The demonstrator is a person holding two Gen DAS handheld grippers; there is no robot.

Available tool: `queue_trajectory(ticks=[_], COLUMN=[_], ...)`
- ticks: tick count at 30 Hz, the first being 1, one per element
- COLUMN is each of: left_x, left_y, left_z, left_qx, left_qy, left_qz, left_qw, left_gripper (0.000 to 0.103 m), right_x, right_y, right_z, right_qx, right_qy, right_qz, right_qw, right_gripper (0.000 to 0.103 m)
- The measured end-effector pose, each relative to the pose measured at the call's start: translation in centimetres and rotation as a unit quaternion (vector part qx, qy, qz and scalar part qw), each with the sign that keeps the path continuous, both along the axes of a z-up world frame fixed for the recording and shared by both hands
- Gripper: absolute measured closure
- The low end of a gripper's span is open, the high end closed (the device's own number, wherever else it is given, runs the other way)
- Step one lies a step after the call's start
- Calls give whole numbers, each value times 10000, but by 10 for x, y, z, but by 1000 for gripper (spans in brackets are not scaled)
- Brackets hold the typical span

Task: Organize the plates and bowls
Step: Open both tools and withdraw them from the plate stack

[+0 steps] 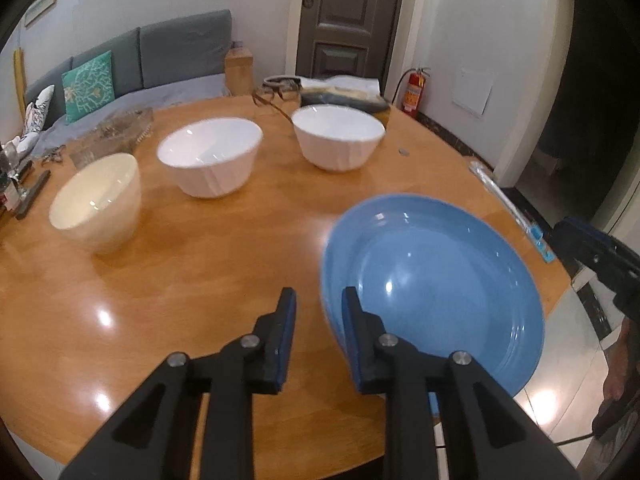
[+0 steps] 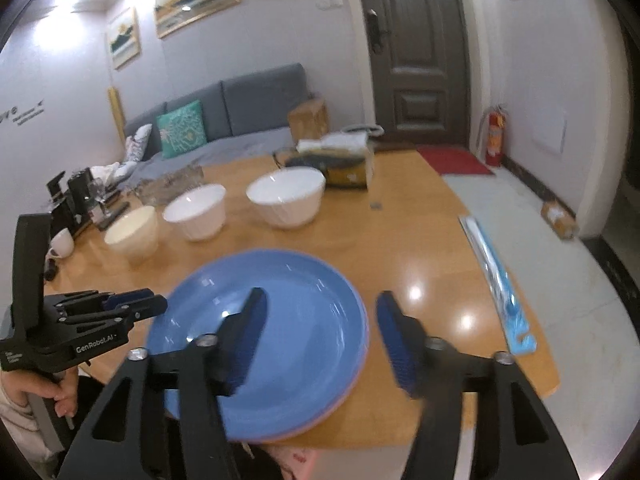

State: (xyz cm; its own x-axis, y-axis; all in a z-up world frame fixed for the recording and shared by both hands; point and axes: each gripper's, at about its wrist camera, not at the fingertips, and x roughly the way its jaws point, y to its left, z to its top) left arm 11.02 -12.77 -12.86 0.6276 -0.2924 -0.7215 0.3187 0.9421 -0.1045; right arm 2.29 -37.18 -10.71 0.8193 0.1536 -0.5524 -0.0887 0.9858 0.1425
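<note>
Both grippers are gaping open and holding nothing: left gripper (image 1: 316,312) straddling the glossy round blue ceramic plate's (image 1: 436,280) near-left rim, right gripper (image 2: 320,320) straddling its right rim.

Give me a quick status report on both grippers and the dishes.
Left gripper open at blue plate rim. Right gripper open above the plate, empty. Three bowls apart on the table, unstacked. Nothing blocking.
</note>
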Motion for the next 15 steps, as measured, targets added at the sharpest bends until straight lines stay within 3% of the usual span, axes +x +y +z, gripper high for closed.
queue_trajectory(ticks=[1,3,7,9,11,15], left_x=[0,1,5,6,8,13], left_y=[5,19,41,54,68,89], left_z=[4,13,24,31,39,56], left_qx=[-31,-100,-163,-202,-186,-56], left_qy=[-44,-124,-249,-337,-473,-777], left_qz=[35,124,262,283,282,351], left_qw=[10000,9998,9992,9988,9983,9963], left_gripper=[75,68,51,44,30,12], right_x=[1,7,21,29,35,47], right_y=[3,8,17,24,30,44], right_z=[5,13,23,28,33,42], right_qx=[-25,-113,-54,20,-41,-26], right_qy=[-54,-100,-170,-184,-185,-268], right_qz=[76,82,155,176,92,165], right_qw=[10000,9999,9997,9997,9998,9995], right_gripper=[40,21,11,1,1,1])
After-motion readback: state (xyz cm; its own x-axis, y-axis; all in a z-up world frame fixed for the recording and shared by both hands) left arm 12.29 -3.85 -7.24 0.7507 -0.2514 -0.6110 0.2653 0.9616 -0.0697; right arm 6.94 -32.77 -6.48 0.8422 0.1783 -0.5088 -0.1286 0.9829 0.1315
